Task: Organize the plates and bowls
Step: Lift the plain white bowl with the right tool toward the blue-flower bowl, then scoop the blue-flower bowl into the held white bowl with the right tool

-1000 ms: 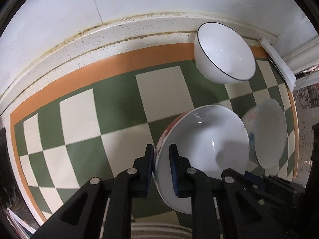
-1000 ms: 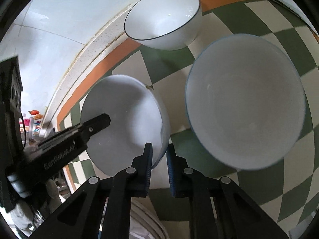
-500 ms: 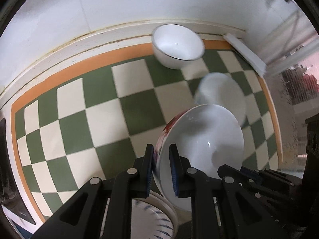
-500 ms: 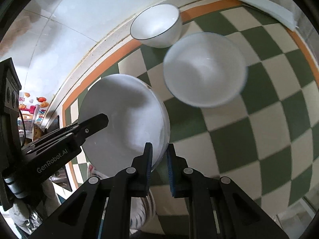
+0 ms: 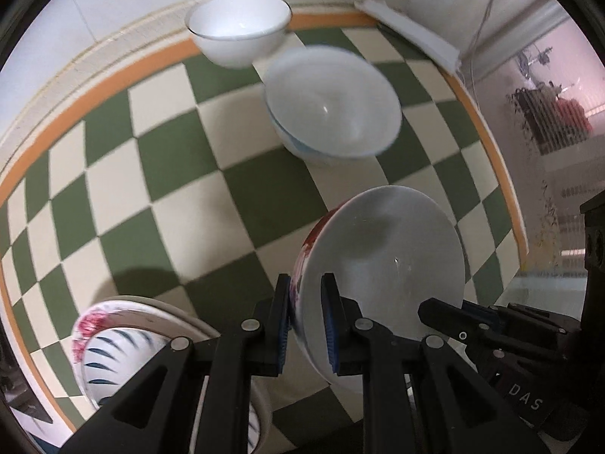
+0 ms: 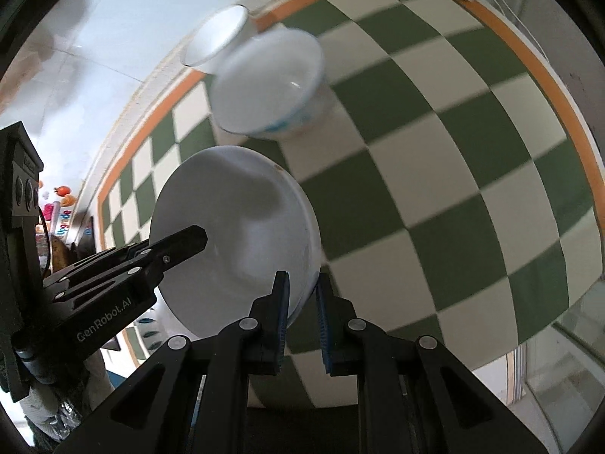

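Both grippers hold one white bowl with a red floral outside (image 5: 385,265) above the checkered table. My left gripper (image 5: 305,325) is shut on its left rim. My right gripper (image 6: 300,316) is shut on the opposite rim of the same bowl (image 6: 234,242). A white bowl with blue marks (image 5: 332,109) sits on the cloth farther back, also in the right wrist view (image 6: 268,83). A white bowl with a dark rim line (image 5: 238,26) stands behind it by the wall (image 6: 215,38). Stacked plates with blue stripes and pink flowers (image 5: 113,344) lie at lower left.
The green and cream checkered cloth (image 5: 181,174) has an orange border along the wall. A white folded item (image 5: 412,38) lies at the back right corner. The table's right edge (image 6: 574,121) drops off toward the room.
Both grippers have pulled back and up with the held bowl. The two bowls on the cloth now look farther off, and the stacked plates have come into view at lower left.
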A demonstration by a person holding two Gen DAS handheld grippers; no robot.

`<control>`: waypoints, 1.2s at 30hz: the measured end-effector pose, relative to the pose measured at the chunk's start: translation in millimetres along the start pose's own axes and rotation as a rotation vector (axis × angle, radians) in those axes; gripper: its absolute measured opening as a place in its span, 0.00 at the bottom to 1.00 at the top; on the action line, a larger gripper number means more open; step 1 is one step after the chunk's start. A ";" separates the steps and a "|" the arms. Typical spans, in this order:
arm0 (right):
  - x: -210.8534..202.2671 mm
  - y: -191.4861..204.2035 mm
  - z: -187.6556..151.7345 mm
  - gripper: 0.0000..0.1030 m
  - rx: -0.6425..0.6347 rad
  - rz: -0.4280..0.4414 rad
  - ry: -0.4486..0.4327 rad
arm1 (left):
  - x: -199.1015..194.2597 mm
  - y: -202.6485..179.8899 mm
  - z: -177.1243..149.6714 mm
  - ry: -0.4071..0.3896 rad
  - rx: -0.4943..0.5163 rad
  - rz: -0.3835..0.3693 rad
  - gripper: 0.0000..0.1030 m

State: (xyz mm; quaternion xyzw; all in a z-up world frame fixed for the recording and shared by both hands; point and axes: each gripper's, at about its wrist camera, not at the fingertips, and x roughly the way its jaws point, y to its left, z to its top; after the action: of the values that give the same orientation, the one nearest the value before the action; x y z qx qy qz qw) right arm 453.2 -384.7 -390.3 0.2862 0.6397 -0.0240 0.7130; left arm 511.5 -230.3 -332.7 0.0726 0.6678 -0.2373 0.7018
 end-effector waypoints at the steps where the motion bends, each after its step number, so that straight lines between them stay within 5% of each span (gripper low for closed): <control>1: 3.5 -5.2 -1.7 0.16 0.008 -0.006 0.006 | 6.4 -2.5 -0.5 0.012 0.001 -0.001 0.13; 26: 41.4 -29.7 10.5 0.16 0.043 -0.033 0.102 | 51.0 -15.4 -2.9 0.112 0.015 0.018 0.13; 34: 2.2 -38.1 28.3 0.17 0.040 0.053 0.067 | 3.5 6.7 1.1 0.048 -0.088 -0.003 0.14; 36: -16.1 -36.6 39.2 0.29 0.020 0.075 0.041 | -13.8 14.0 7.5 0.002 -0.128 0.005 0.17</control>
State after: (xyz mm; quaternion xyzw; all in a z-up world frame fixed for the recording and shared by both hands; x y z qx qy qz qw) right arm 470.8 -437.7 -388.5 0.3178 0.6427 0.0023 0.6971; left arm 524.4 -217.9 -321.6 0.0296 0.6822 -0.1921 0.7049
